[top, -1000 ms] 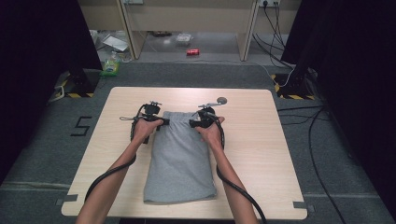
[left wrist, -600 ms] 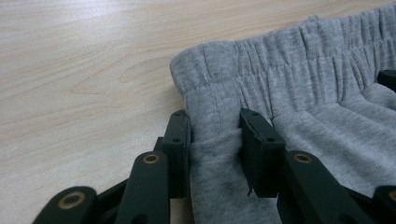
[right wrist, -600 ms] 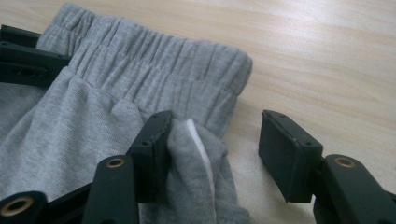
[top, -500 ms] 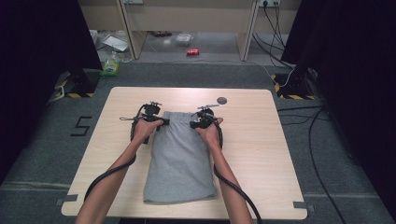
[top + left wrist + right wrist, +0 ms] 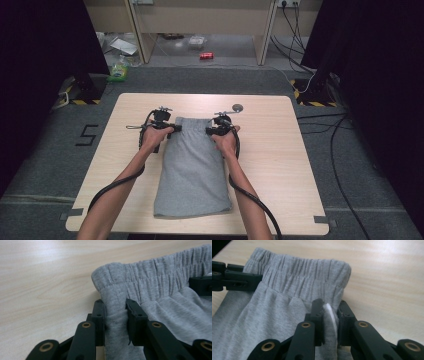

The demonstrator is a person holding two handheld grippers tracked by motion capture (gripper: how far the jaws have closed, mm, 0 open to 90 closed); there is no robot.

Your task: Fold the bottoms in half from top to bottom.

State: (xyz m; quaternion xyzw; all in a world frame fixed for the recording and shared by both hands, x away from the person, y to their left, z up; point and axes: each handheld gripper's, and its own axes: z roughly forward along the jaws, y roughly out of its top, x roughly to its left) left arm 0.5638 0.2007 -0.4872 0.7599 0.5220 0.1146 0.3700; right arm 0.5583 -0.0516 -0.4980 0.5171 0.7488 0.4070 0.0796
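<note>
A grey folded garment [image 5: 192,170] with an elastic waistband lies lengthwise on the wooden table [image 5: 280,150], waistband at the far end. My left gripper [image 5: 172,129] is at the waistband's left corner. Its jaws have just been closing, and they pinch the cloth's side edge [image 5: 115,315] just below the waistband [image 5: 160,282]. My right gripper [image 5: 212,131] is at the right corner. Its jaws have also just been closing, onto the grey cloth and a white strip [image 5: 329,315] under the waistband [image 5: 294,270]. Each gripper view shows the other gripper's black jaw tip on the far corner.
A small round grey object [image 5: 237,107] lies on the table just beyond the right gripper. Black cables trail from both grippers back along the forearms. On the floor past the table are a red can [image 5: 206,55] and a green item [image 5: 118,73].
</note>
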